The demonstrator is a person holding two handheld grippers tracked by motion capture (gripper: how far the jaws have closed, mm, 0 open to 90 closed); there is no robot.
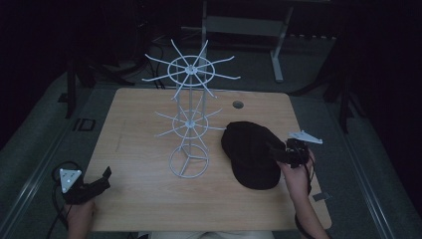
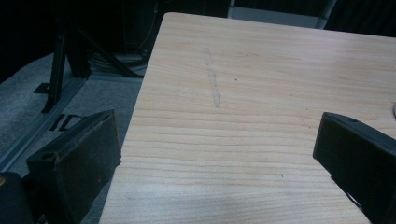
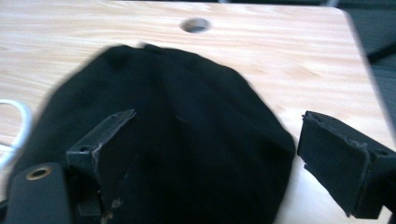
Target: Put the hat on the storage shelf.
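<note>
A black cap (image 1: 250,152) lies on the wooden table (image 1: 144,199), right of centre. A white wire rack (image 1: 189,115) with two tiers of radiating hooks stands in the table's middle. My right gripper (image 1: 278,154) hovers at the cap's right edge, jaws open. In the right gripper view the cap (image 3: 177,135) lies between and beyond its open jaws (image 3: 224,158), the left jaw over the fabric. My left gripper (image 1: 102,179) rests at the table's front left corner, open, with nothing between its jaws (image 2: 215,154).
A round cable hole (image 1: 238,104) sits in the table behind the cap. A pale scuff (image 2: 214,86) marks the wood ahead of the left gripper. The table's left edge drops to grey floor (image 2: 93,100). A white desk frame (image 1: 278,45) stands beyond the table.
</note>
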